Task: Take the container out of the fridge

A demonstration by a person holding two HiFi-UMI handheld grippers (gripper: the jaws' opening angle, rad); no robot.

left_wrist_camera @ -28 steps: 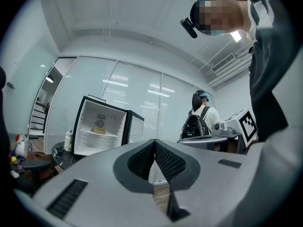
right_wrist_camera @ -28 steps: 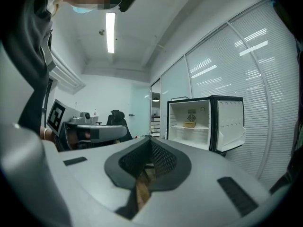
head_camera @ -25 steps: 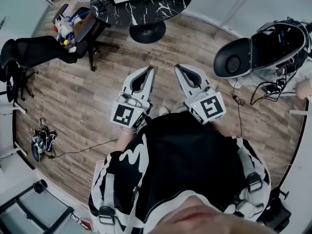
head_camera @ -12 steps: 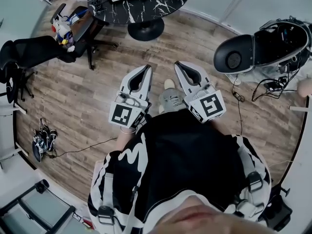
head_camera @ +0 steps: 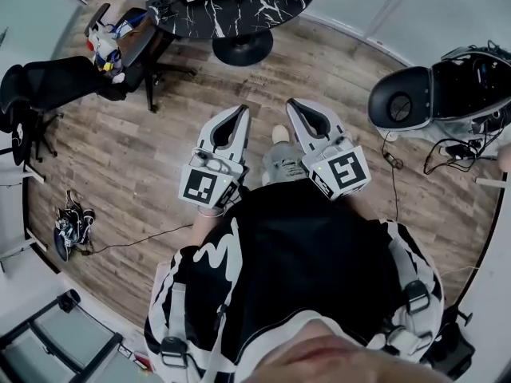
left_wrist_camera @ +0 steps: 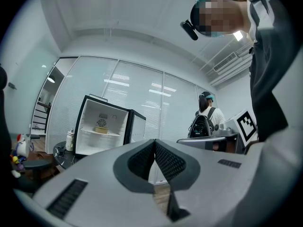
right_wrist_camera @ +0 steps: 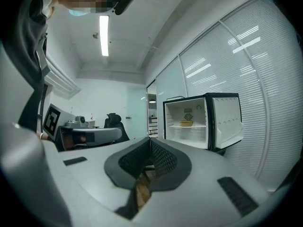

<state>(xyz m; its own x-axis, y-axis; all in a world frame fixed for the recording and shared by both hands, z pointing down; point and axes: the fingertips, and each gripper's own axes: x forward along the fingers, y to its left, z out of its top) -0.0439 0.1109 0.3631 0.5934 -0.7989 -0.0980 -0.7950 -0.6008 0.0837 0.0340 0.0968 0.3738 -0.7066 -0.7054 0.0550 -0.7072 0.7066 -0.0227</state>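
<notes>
Facing the open fridge from well apart, with left gripper and right gripper held level, side by side, jaws pinched fully together on nothing. Seemingly the approach step: close in first, spread one claw wide ahead of the shelf, then take the container, set on the upper shelf, squarely by its sides. Underfoot, wood-plank floor; far off, a black marbled table apparently carrying the fridge, office chair to the left, glass wall with blinds beyond.
</notes>
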